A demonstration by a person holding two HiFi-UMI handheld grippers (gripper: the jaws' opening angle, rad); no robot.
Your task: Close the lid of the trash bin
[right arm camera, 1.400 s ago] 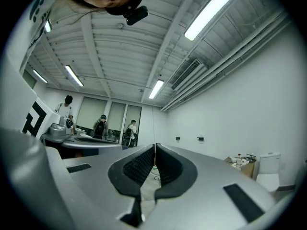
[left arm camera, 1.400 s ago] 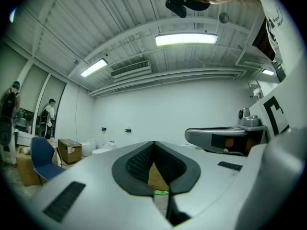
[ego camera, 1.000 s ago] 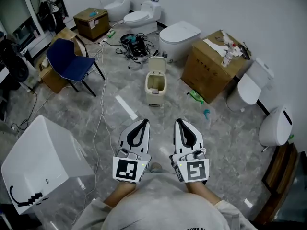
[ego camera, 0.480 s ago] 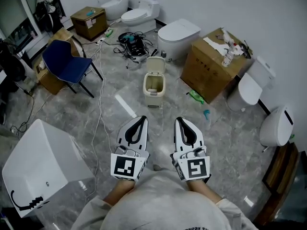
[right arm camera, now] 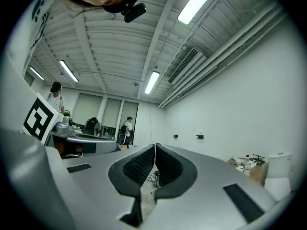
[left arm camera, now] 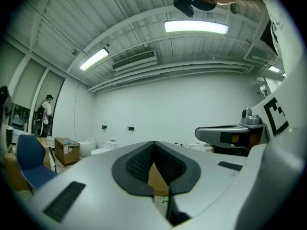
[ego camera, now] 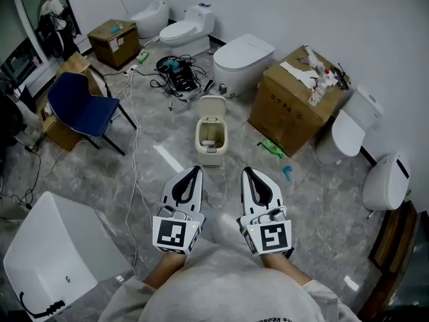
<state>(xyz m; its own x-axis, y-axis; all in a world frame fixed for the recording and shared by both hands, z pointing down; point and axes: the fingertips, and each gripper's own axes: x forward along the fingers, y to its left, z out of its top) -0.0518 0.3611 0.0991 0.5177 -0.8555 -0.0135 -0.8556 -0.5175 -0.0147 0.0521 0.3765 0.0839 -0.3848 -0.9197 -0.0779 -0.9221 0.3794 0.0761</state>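
The trash bin point(ego camera: 210, 139) stands on the floor point(ego camera: 315, 183) just left of the big cardboard box point(ego camera: 288, 102). Its lid point(ego camera: 212, 106) is tipped up and back on the rear hinge, leaving the mouth open. The left hand-held gripper point(ego camera: 195, 172) and right hand-held gripper point(ego camera: 247, 172) are both clenched on nothing, held level on the person's side of the box and well short of the bin. The bin looks like light, stiff, thin plastic that could skid on smooth stone, so I judge the lid is best nudged forward at its top free edge with a closed tip and eased down, not pinched.
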